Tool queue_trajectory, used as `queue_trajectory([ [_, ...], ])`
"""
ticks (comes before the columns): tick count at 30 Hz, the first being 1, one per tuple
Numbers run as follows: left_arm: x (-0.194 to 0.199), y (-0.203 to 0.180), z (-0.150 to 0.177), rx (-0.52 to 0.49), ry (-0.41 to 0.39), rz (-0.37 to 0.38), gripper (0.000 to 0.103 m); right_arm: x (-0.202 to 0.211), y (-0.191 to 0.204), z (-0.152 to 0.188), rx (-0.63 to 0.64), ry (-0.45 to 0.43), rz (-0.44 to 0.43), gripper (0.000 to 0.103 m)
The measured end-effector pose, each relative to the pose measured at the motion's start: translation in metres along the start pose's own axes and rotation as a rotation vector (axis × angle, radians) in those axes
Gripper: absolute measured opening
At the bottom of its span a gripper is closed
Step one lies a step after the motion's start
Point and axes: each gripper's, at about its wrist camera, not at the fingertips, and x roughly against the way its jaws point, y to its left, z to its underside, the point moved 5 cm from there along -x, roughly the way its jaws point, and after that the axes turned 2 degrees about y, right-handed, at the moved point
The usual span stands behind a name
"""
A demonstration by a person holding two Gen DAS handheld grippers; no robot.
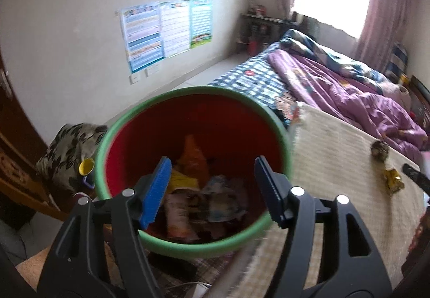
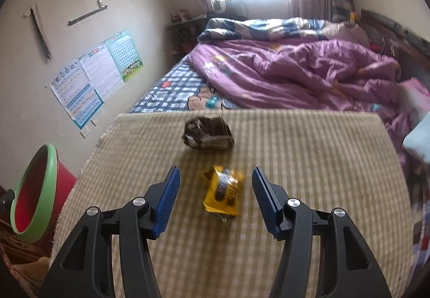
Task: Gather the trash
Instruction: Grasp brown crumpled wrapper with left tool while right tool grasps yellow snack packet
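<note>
Red inside and green at the rim, the bin (image 1: 193,99) fills the middle of the left wrist view, with wrappers (image 1: 193,190) heaped at its bottom. Over its mouth hangs the left gripper (image 1: 212,190), fingers (image 1: 157,190) spread and nothing between them. At 3 o'clock of the bin lies a beige checked mat (image 1: 336,163), and on it, far toward 3 o'clock, a dark crumpled wrapper (image 1: 379,150) and a yellow wrapper (image 1: 393,179) sit near each other. At 9 o'clock of the bin a yellow cup (image 1: 86,166) stands against a patterned cushion (image 1: 67,147). In the right wrist view the right gripper (image 2: 213,201) hangs above the mat (image 2: 322,163), fingers (image 2: 166,201) spread wide on either side of the yellow wrapper (image 2: 223,190), which lies flat on the mat and touches neither pad. Just past it at 12 o'clock sits the dark wrapper (image 2: 208,132), apart from the yellow one. The bin (image 2: 37,190) shows tilted at 9 o'clock, off the mat's edge. Beyond the mat at 12 o'clock lies a bed with a purple quilt (image 2: 295,75); posters (image 2: 94,75) hang on the wall at 10 o'clock.
</note>
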Motion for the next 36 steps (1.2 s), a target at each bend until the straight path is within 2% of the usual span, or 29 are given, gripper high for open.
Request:
queue_trajectory([
  [2, 0.004, -0.017, 0.001, -0.026, 0.007, 0.026, 0.062, -0.008, -0.004, 0.004, -0.013, 0.023, -0.022, 0.054],
  [3, 0.005, -0.022, 0.001, -0.037, 0.008, 0.036, 0.062, -0.012, -0.006, 0.005, -0.016, 0.034, -0.03, 0.05],
  [4, 0.006, -0.028, 0.002, -0.052, 0.008, 0.045, 0.062, -0.016, -0.007, 0.007, -0.02, 0.047, -0.038, 0.037],
  [5, 0.01, -0.04, 0.001, -0.075, 0.008, 0.058, 0.062, -0.018, -0.006, 0.008, -0.021, 0.057, -0.044, 0.029],
  [9, 0.012, -0.074, -0.004, -0.116, 0.024, 0.151, 0.062, -0.013, -0.012, 0.013, -0.049, 0.057, -0.094, 0.028],
  [15, -0.003, -0.18, -0.012, -0.283, 0.046, 0.339, 0.062, 0.01, -0.037, 0.03, -0.155, 0.068, -0.149, 0.028],
  [17, -0.017, -0.222, -0.016, -0.335, 0.057, 0.398, 0.066, 0.017, -0.043, 0.036, -0.177, 0.074, -0.151, 0.028],
  [19, -0.036, -0.256, -0.015, -0.36, 0.095, 0.434, 0.067, 0.024, -0.051, 0.043, -0.199, 0.077, -0.151, 0.027],
  [22, -0.067, -0.293, -0.014, -0.337, 0.174, 0.479, 0.067, 0.033, -0.06, 0.049, -0.207, 0.08, -0.148, 0.027],
  [26, -0.109, -0.326, -0.006, -0.324, 0.258, 0.464, 0.066, 0.041, -0.073, 0.058, -0.212, 0.086, -0.138, 0.027],
  [27, -0.119, -0.33, -0.002, -0.313, 0.289, 0.456, 0.064, 0.044, -0.076, 0.06, -0.215, 0.088, -0.137, 0.027],
  [29, -0.134, -0.333, 0.006, -0.3, 0.339, 0.436, 0.042, 0.046, -0.08, 0.061, -0.219, 0.089, -0.135, 0.027],
  [31, -0.138, -0.331, 0.01, -0.287, 0.349, 0.445, 0.033, 0.047, -0.082, 0.061, -0.222, 0.088, -0.138, 0.027],
  [32, -0.136, -0.328, 0.009, -0.284, 0.339, 0.454, 0.026, 0.045, -0.082, 0.059, -0.22, 0.087, -0.138, 0.027],
  [36, -0.115, -0.31, 0.008, -0.315, 0.274, 0.431, 0.025, 0.042, -0.071, 0.053, -0.187, 0.079, -0.151, 0.027],
])
